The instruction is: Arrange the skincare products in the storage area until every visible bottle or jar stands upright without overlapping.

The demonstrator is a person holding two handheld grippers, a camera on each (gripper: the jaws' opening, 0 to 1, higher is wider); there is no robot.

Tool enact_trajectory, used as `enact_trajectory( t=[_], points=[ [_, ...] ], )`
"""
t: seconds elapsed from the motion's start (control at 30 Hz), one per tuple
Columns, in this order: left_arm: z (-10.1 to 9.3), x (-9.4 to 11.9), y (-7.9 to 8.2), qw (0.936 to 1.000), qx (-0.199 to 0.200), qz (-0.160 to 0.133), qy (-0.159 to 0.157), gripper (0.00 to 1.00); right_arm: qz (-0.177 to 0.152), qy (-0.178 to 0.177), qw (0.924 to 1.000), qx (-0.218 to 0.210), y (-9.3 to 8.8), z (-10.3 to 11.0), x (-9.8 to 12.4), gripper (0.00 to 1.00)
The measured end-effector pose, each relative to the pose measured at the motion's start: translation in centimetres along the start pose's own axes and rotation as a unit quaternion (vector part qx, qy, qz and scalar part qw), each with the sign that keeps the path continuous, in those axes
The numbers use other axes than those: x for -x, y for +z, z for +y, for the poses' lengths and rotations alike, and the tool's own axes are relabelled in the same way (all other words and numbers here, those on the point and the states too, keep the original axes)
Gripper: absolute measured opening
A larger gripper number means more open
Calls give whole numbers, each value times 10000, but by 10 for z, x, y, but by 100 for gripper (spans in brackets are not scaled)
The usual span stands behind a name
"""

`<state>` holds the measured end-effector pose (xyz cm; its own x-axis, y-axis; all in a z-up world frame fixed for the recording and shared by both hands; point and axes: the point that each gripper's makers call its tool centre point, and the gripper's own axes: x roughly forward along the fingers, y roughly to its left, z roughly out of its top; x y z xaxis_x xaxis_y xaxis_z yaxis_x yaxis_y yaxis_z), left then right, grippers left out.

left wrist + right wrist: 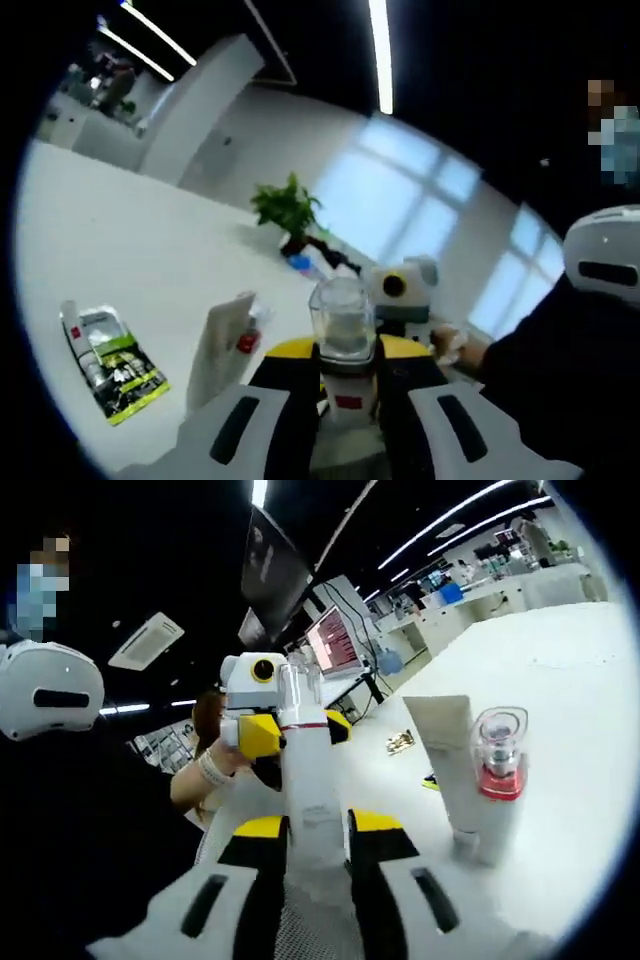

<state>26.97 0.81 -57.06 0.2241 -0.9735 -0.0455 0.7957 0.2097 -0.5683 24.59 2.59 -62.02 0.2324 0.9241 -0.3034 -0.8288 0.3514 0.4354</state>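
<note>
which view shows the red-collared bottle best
The right gripper view: the red-collared bottle stands upright beside the white tube, large, with its clear cap and red collar plain. In the left gripper view it is just a small red patch mostly hidden behind the tube.

The left gripper view looks along its jaws, close over a white table (120, 240), toward a potted plant (288, 208) and bright windows. The right gripper view faces back across that table (560, 670) toward office desks. Both views catch the person's dark sleeve (560, 360) and each shows the opposite gripper.
</note>
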Motion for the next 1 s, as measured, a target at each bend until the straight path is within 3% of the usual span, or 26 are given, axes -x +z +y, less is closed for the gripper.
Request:
enact_trajectory(
  t=[0.07, 0.17, 0.3, 0.7, 1.0],
  points=[
    [2, 0, 2, 10000, 39, -54, 22, 17, 224, -371, 9989, 163, -5, -9, -1, 36],
    [18, 0, 1, 9985, -62, -29, 543, 17, 333, -690, 9965, 327, -5, -15, -1, 34],
    [25, 0, -2, 9963, -48, -10, 859, 17, 538, -1096, 9908, 593, -8, -20, -3, 31],
    [40, 1, -8, 9910, -78, 64, 1333, 16, 709, -1615, 9824, 619, -14, -29, -8, 27],
    [43, -1, -13, 9892, 45, 84, 1460, 16, 855, -1896, 9758, 673, -19, -37, -12, 25]
  ],
)
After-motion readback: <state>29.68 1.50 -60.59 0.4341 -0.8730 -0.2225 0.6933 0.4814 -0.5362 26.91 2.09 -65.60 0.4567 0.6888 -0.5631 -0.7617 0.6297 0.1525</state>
